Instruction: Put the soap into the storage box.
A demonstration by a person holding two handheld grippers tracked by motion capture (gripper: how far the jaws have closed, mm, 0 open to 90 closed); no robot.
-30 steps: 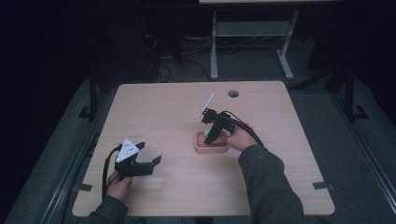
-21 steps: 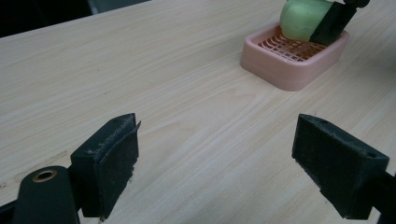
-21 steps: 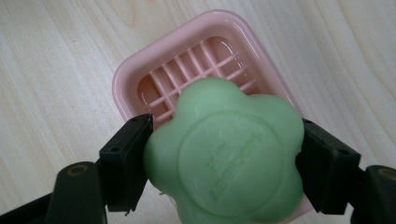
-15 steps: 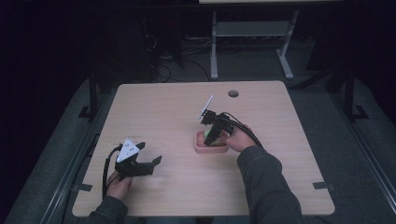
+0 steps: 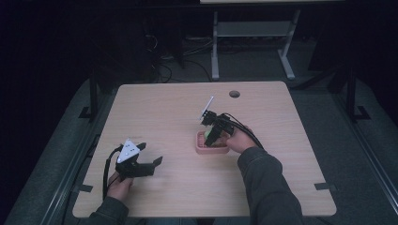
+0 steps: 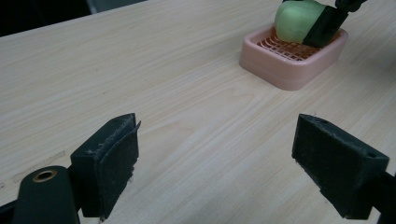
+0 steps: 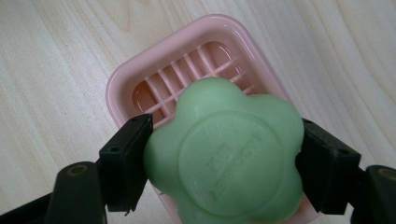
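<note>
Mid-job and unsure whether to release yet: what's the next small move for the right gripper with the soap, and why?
Probably ease it down a little first. The right gripper clamps the green soap above the pink soap dish; whether it touches the grid is unclear. Then open. The left gripper waits open, well clear.

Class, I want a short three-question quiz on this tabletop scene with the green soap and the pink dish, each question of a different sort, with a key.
1. True or false: the left gripper holds the green flower-shaped soap bar.
2. Multiple choice: the soap bar is A) flat on the wooden table, B) clamped between the right gripper's jaws over the pink slatted plastic soap dish, C) lying beside the dish.
3. Fill in: the left gripper's jaws stand ____ above bare wood.

Key: 1 false; 2 B; 3 open.
</note>
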